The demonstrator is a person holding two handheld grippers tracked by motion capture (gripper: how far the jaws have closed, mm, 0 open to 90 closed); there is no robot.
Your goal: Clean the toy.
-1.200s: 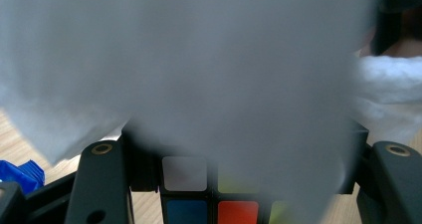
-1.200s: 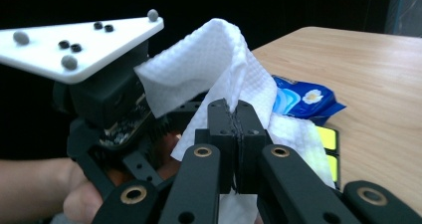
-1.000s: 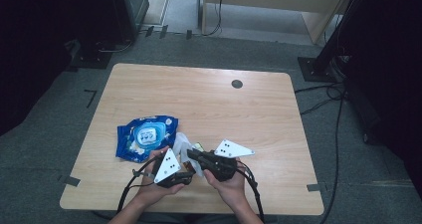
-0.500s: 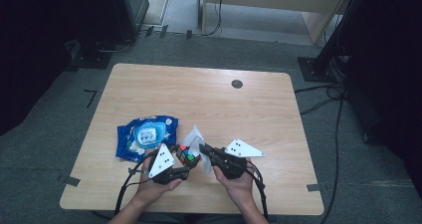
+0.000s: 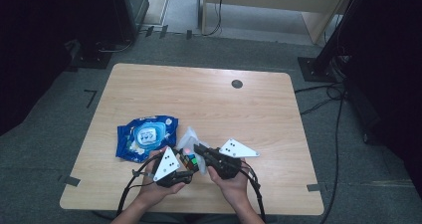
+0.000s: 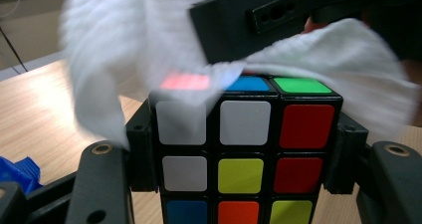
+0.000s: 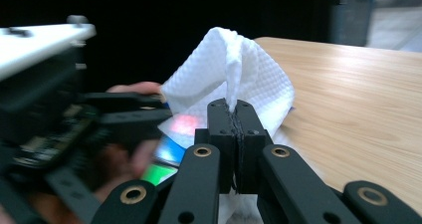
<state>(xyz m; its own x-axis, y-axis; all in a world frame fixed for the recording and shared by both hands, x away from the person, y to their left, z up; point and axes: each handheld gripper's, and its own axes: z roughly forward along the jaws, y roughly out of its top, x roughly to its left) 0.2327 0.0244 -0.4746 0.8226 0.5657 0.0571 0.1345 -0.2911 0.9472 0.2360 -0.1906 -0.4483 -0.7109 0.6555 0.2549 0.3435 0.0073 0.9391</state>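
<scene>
Multicoloured plastic puzzle cube [image 6: 244,149] clamped in left gripper [image 5: 185,165]; right gripper [image 7: 236,115] pinches white textured paper wipe [image 7: 234,77] draped just above it.

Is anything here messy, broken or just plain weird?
Nothing looks damaged or spilled. The puzzle cube is scrambled, its colours mixed, clamped in the left gripper. The right gripper pinches a white wipe draped over the cube's top. The blue wipe pack lies flat on the table.

Both forearms in from the bottom, hands close together. Left gripper [image 5: 191,165] clamped tight, jaws pointing toward the right one. Right gripper [image 7: 235,115] pinched fully together, angled across, tip just above the left's jaws.
</scene>
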